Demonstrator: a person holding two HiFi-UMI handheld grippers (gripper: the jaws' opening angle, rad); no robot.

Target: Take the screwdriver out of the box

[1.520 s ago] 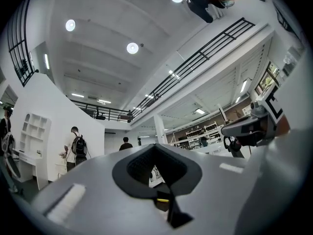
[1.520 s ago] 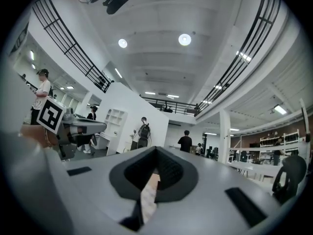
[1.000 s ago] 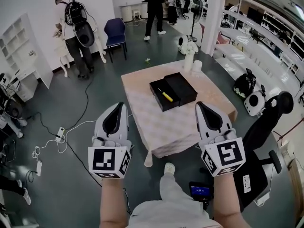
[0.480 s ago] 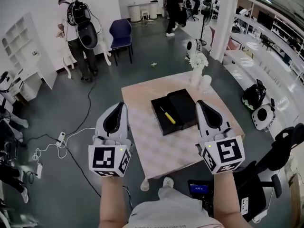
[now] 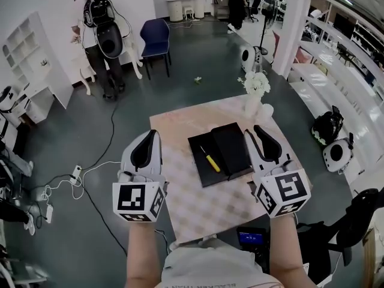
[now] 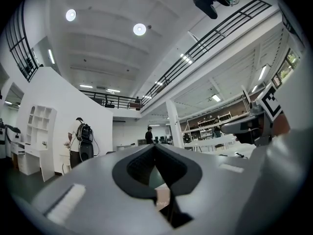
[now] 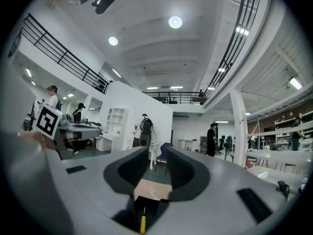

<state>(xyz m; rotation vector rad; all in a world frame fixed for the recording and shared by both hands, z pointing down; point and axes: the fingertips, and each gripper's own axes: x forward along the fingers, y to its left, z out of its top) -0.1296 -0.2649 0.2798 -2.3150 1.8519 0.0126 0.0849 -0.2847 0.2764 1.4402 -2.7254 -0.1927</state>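
Forearms fill the bottom of the head view, each hand carrying a gripper forward at about table height. The left gripper [image 5: 153, 133] hangs over the table's near left edge with its jaws pressed together and nothing in them, as the left gripper view confirms. The right gripper [image 5: 259, 128] sits just beside the right side of the box [image 5: 200, 174]. Its jaws have just been opening and now stand slightly parted, with nothing between them.

Over the last second the table [image 5: 180, 185] has drawn closer under both grippers, so the person has been walking up to it. The open black box lies mid-table with its lid [image 5: 231, 145] touching its right side. The screwdriver [image 5: 210, 159], yellow-handled, still lies slantwise inside the box, untouched. It also shows low between the jaws in the right gripper view [image 7: 143, 223].

The parting jaws suggest the right gripper is preparing the pick. It looks not yet wide enough, nor lowered enough, to close around the handle.

Beyond the box stands a vase of white flowers [image 5: 254, 92]. Farther off, a person with a backpack [image 5: 101, 36] stands by a blue chair [image 5: 156, 38].
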